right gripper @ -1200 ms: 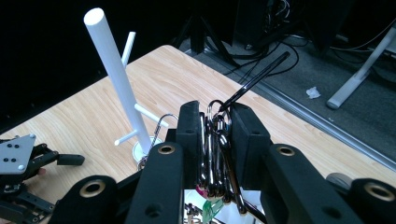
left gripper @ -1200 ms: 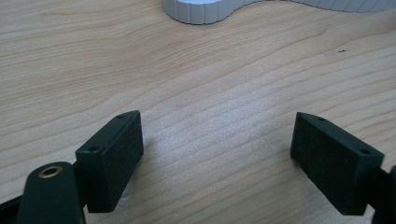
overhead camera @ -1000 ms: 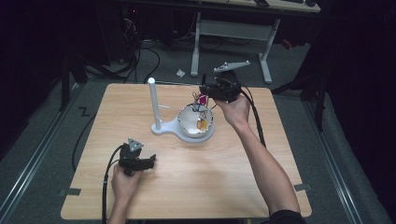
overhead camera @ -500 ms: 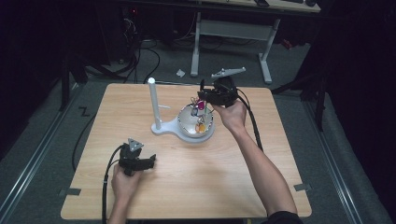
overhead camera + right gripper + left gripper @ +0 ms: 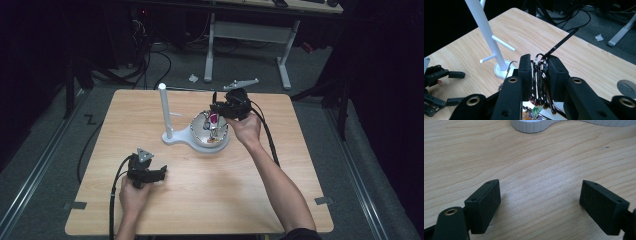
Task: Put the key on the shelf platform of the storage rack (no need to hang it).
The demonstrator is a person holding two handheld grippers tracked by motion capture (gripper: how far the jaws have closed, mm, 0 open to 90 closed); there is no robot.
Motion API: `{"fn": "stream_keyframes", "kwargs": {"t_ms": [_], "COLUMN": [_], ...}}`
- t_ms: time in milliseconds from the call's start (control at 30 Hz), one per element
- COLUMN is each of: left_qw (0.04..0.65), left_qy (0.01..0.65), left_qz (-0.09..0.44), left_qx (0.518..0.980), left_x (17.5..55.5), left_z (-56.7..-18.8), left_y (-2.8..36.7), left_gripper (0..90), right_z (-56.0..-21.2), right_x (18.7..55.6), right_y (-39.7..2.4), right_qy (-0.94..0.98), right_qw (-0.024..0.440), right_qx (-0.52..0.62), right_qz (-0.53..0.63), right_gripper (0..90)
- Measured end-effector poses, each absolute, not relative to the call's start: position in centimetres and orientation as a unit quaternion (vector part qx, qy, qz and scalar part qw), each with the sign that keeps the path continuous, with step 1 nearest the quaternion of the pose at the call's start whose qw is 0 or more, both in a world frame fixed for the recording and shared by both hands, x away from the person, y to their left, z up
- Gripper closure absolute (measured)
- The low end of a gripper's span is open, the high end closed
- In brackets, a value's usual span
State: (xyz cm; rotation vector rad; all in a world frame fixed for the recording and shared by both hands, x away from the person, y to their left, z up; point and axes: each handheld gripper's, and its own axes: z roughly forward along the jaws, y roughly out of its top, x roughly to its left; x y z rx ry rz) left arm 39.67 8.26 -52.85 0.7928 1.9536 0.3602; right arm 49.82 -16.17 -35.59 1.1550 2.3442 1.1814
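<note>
Wooden table (image 5: 210,200) seen from above, with both hand-held grippers in view. The right gripper (image 5: 218,111) hangs over the round metal bowl (image 5: 200,131) at the table's far middle, its jaws pointing down toward the bowl's contents. In the right gripper view its two black jaws stand nearly together, pressed from either side on a bunch of metal key rings (image 5: 539,82) that fills the gap between the pads; a thin black rod (image 5: 560,43) slants up and away from the top of the bunch. The bowl sits on a white stand (image 5: 175,137), whose upright white post (image 5: 164,107) rises just to the bowl's left and carries two short side pegs (image 5: 502,43). The left gripper (image 5: 161,174) rests low on the near left part of the table, well apart from the stand; the left gripper view shows its jaws spread wide over bare wood with nothing between the pads (image 5: 485,205), the stand's white base (image 5: 534,126) lying farther ahead.
</note>
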Motion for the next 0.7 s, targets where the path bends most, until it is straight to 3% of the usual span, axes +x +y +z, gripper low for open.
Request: {"fn": "stream_keyframes", "kwargs": {"t_ms": [700], "left_qw": [0.481], "left_qy": [0.798], "left_qz": [0.150], "left_qx": [0.329], "left_x": [39.7], "left_z": [-52.9], "left_y": [8.3], "left_gripper": [17.6], "right_z": [-37.9], "right_x": [49.9], "right_y": [-15.7], "right_qy": [0.815], "right_qw": [0.125], "right_qx": [0.402], "right_qz": [0.398], "right_gripper": [74.9]}}
